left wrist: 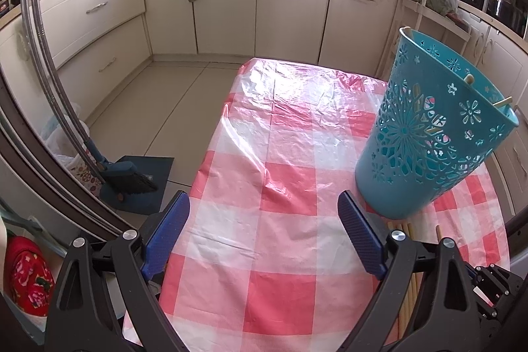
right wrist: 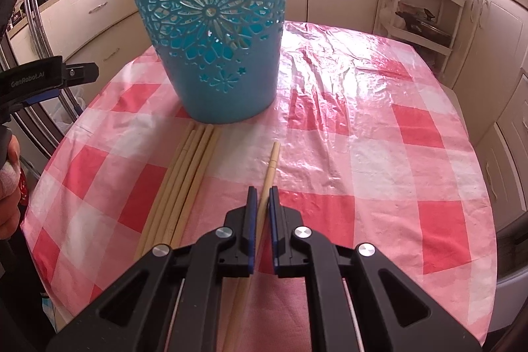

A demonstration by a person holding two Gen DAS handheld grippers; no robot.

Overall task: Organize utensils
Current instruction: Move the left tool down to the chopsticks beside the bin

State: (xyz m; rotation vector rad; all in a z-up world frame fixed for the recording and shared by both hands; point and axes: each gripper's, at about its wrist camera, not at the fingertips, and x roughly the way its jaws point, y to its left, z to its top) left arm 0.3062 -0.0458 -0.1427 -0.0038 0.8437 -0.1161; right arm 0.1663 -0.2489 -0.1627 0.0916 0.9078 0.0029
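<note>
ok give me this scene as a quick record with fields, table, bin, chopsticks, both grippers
table: checked pink and white cloth
bin: blue cut-out bin, upright on the cloth, chopstick ends showing at its rim
loose chopsticks: bundle lying flat in front of the bin
single chopstick: apart from the bundle, to its right
right gripper: shut on the single chopstick, which lies on the cloth
left gripper: open, nothing between its fingers, beside the bin

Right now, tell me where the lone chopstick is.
In the right wrist view, the lone chopstick lies on the checked cloth, right of the chopstick bundle and in front of the blue basket, clamped between the right gripper's jaws.
</note>
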